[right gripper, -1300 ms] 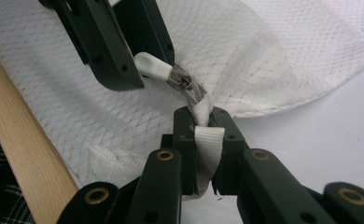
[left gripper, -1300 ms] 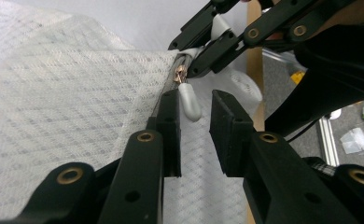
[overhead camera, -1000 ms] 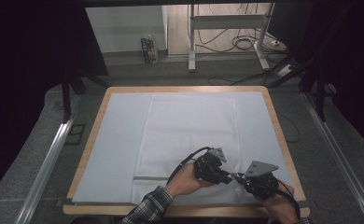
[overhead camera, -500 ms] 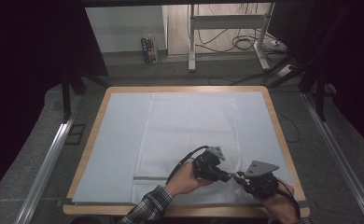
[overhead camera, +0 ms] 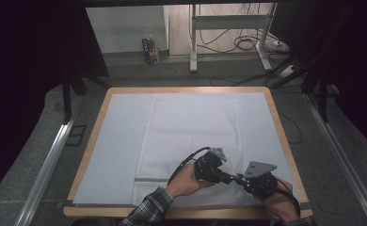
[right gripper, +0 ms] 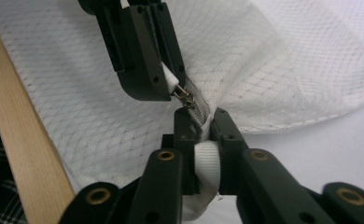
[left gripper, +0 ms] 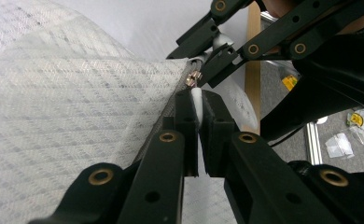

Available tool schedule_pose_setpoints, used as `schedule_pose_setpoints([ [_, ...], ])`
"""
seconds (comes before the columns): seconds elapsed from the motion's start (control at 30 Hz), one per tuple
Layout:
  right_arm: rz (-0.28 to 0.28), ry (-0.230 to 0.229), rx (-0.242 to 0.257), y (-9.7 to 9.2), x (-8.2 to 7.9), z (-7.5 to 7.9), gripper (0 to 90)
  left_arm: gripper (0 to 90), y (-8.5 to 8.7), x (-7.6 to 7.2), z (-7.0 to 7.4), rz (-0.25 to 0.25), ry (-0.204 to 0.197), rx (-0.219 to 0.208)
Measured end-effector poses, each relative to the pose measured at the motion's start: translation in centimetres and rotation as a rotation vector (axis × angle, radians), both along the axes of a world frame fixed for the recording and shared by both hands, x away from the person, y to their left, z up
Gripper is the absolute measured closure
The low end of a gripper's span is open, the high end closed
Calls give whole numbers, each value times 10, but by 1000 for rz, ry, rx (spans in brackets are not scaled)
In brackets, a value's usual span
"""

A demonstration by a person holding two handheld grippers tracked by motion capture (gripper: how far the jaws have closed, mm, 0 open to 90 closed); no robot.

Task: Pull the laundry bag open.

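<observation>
Little had shifted on the bench [overhead camera: 89, 155]: left gripper [left gripper: 198, 100] clamped the mesh bag [overhead camera: 191, 136] beside its zipper pull [left gripper: 194, 78]; right gripper [right gripper: 203, 122], jaws just closing, pinched the zipper's opposite side.

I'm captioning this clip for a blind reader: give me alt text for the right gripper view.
The right gripper pinches the zipper edge of a white mesh bag, just below the metal zipper pull. The left gripper grips the bag from above, right at the pull. A wooden table edge runs down the left.
</observation>
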State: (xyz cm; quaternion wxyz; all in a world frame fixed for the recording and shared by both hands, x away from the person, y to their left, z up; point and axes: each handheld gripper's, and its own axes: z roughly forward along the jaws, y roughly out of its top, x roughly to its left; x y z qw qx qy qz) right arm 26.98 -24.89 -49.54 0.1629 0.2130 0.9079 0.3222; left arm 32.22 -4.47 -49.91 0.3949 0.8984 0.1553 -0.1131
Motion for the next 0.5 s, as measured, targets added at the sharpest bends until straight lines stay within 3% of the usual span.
schedule_pose_setpoints([
  [0.1,1,15,-20,3,-2,-1,839,870,2,3,-3,-12,41,6],
  [0.5,-6,22,3,0,-3,0,846,872,10,2,-3,-2,23,6],
])
